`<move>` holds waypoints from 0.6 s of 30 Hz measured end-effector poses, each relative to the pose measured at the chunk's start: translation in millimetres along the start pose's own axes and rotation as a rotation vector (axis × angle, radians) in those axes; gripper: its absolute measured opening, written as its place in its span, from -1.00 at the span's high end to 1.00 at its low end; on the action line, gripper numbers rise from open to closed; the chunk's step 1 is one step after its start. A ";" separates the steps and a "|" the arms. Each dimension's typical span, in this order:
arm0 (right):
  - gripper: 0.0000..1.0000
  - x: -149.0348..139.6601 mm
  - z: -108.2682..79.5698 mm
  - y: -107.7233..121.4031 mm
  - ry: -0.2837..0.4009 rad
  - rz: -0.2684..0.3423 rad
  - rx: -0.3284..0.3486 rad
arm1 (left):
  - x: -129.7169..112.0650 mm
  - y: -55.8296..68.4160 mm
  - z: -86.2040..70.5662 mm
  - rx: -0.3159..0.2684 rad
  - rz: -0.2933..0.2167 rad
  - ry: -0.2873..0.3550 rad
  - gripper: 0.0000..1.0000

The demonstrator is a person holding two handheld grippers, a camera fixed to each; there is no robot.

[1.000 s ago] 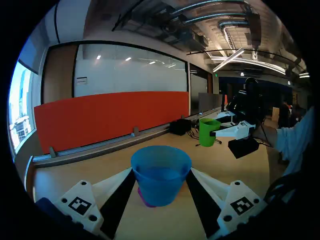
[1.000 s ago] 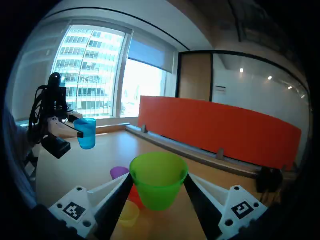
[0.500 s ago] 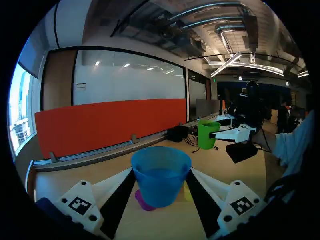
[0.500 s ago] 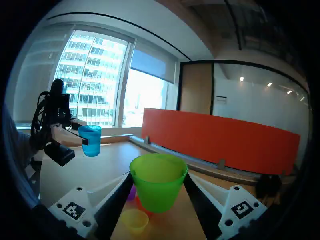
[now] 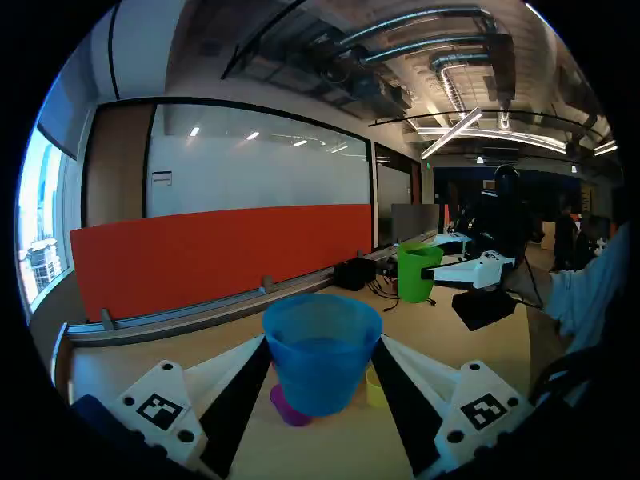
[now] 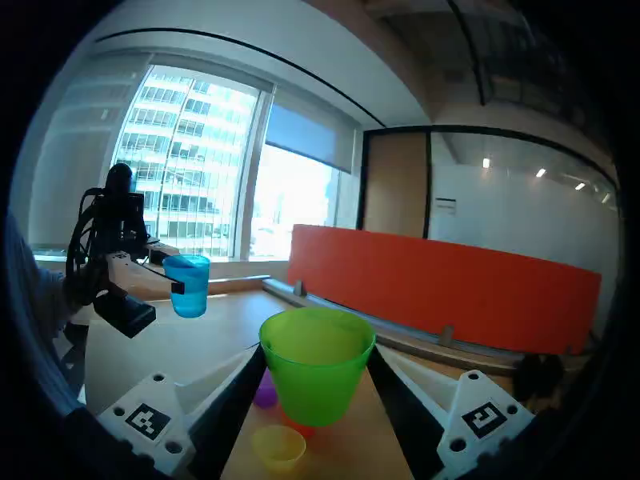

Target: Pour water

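Note:
A blue cup (image 5: 322,352) holding water stands upright between my left gripper's (image 5: 322,364) fingers, which are shut on it, well above the wooden table. The right gripper view shows that blue cup (image 6: 189,286) at the left, in the far gripper held by a hand. My right gripper (image 6: 317,376) is shut on an upright green cup (image 6: 318,374) that looks empty. In the left gripper view the green cup (image 5: 416,272) hangs at the right in the far gripper. The two cups are apart.
On the wooden table (image 6: 200,344) below stand small cups: purple (image 5: 286,405), yellow (image 5: 374,392) and, under the green cup, a red one (image 6: 294,422). An orange divider panel (image 5: 216,248) runs along the table's far side. A black box with cables (image 5: 357,274) sits near it.
Both grippers have risen with their cups, so the small cups on the table now show lower down. The blue and green cups have come slightly closer together.

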State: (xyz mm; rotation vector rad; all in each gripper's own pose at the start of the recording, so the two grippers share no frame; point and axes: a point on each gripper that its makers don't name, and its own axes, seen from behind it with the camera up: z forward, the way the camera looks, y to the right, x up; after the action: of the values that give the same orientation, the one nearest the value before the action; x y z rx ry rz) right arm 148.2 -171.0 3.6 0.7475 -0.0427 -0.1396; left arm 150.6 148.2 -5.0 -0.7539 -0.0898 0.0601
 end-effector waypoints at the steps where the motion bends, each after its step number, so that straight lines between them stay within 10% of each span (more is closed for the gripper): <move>1: -0.82 -0.1 0.0 -0.3 -0.001 0.000 0.001 | 0.9 -0.1 0.4 0.000 0.001 0.002 -0.68; 18: -0.82 2.7 1.0 -13.8 0.012 0.009 0.039 | 18.0 1.2 2.3 0.009 0.068 0.020 -0.68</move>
State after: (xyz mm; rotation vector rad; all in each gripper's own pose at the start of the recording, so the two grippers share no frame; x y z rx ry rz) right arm 149.2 -182.1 -5.1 0.7866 -0.0378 -0.1261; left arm 168.3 152.2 -3.0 -0.7481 -0.0446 0.1170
